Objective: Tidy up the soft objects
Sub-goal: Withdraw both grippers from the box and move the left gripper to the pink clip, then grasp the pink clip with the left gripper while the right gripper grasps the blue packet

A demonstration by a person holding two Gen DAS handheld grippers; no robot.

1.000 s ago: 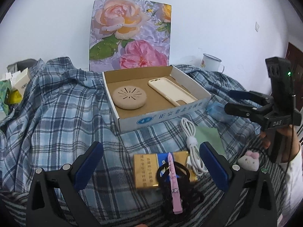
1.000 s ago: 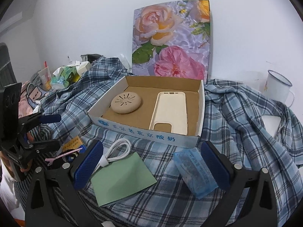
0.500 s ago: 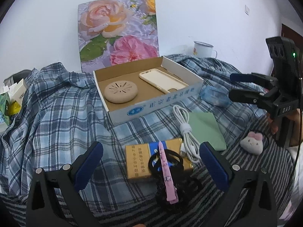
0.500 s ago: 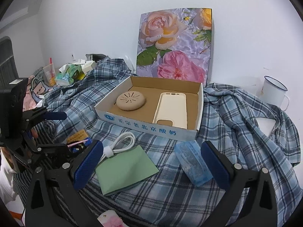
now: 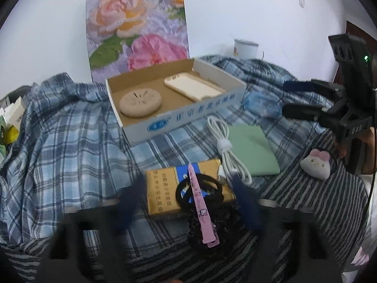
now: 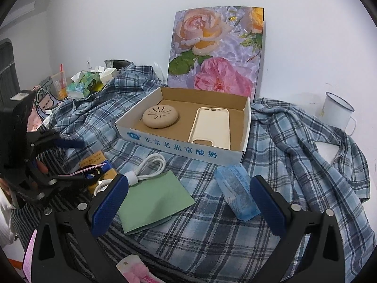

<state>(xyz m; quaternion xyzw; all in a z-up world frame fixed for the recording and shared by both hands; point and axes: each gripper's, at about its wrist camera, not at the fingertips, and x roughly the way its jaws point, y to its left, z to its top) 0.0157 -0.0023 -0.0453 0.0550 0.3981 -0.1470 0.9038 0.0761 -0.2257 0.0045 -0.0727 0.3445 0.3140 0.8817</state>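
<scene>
- You are closing your left gripper [image 5: 190, 202]: its blue fingers are blurred with motion on either side of the gold packet [image 5: 186, 188], and nothing is pinched between them yet.
- The pink hair clip [image 5: 200, 205] and the black hair ties [image 5: 200, 188] are lying on that gold packet, just in front of the cardboard box [image 5: 188, 118].
- You are holding your right gripper [image 6: 188, 202] with its jaws standing wide apart, gripping nothing.
- Between those jaws, in front of the box, the green cloth [image 6: 153, 202] and the blue plastic pack [image 6: 238, 191] are resting on the plaid shirt [image 6: 294, 153].
- The white cable [image 6: 150, 167] is lying coiled beside the green cloth, in front of the box.
- Inside the box, the round tan pad [image 6: 160, 116] is sitting on the left and the cream phone case [image 6: 212, 127] on the right.
- The small plush bunny [image 5: 315, 162] is lying on the striped fabric [image 5: 306, 200], well to the right of the box.
</scene>
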